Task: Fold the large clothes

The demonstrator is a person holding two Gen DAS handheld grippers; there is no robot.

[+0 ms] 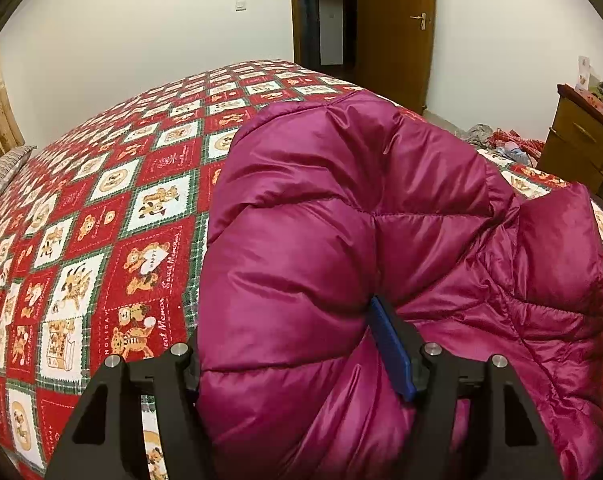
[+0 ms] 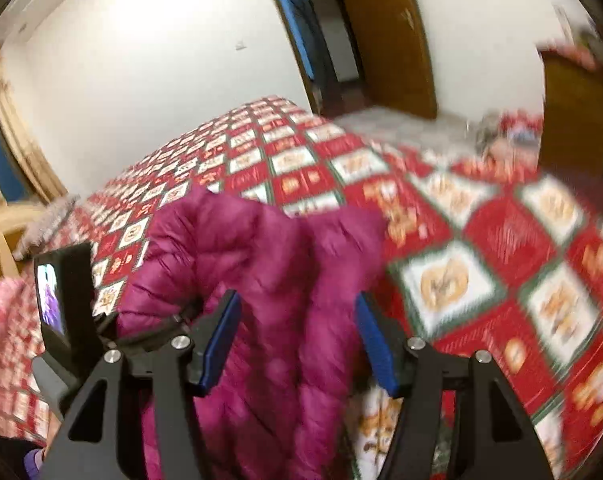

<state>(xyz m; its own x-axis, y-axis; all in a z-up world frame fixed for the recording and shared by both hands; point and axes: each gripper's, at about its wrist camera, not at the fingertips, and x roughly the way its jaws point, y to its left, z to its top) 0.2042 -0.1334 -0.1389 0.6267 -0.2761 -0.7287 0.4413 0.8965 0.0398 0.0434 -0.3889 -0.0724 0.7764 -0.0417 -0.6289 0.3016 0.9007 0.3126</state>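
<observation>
Both grippers have the magenta puffer jacket (image 1: 341,216) bunched between their fingers above the patterned bedspread (image 1: 113,216): my left gripper (image 1: 297,360) looks clamped on a thick roll of it, only its right blue pad (image 1: 393,352) showing, while my right gripper (image 2: 297,340) stands fairly wide with cloth filling the gap, and blur keeps me from telling whether it truly pinches. To fold well, I judge I should keep both grips level and lay the slippery fabric down flat. Open bedspread lies ahead and left, but the bed's right edge near the wooden dresser (image 1: 581,140) is close.
</observation>
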